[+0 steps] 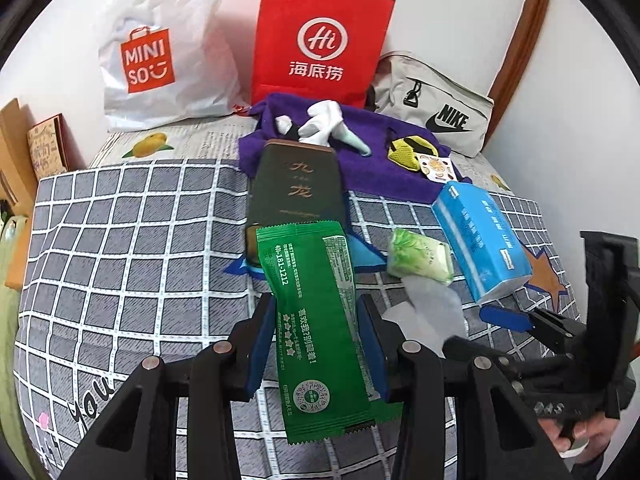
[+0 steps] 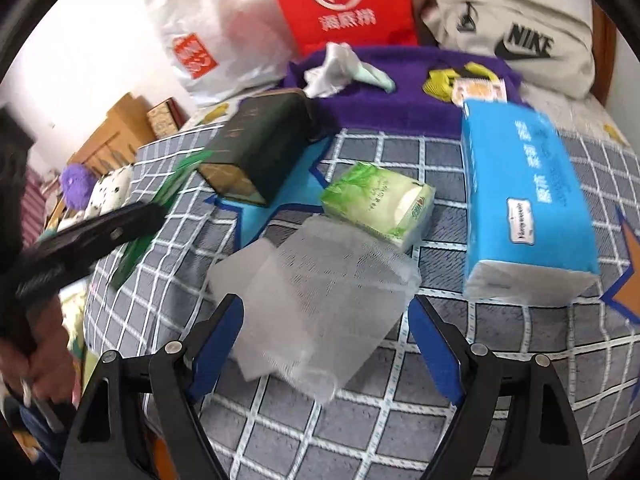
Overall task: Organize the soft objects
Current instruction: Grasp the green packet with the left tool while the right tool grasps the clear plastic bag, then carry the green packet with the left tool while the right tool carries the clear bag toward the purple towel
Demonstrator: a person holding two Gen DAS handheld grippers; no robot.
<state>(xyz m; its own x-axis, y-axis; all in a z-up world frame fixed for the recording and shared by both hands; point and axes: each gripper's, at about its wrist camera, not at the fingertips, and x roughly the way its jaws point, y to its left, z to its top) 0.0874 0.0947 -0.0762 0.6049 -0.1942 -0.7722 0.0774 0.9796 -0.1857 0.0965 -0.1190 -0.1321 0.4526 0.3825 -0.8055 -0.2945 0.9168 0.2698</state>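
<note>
The left gripper had its fingers narrowed onto a long green sachet, pinched across its width so the limp packet hung forward above the bed, probably to carry it to a sorting spot. The right gripper held nothing: its fingers stood wide on either side of a translucent white mesh pouch, apparently lined up for a flat, floppy thing that needs a broad bite (contact could not be made out).

Nearby lay a green tissue pack, a blue tissue pack and a dark tea box; socks rested on a purple towel farther back.

All of it sat on a bed under a grey checked sheet. Against the white wall leaned a Miniso bag, a red paper bag and a Nike pouch.
</note>
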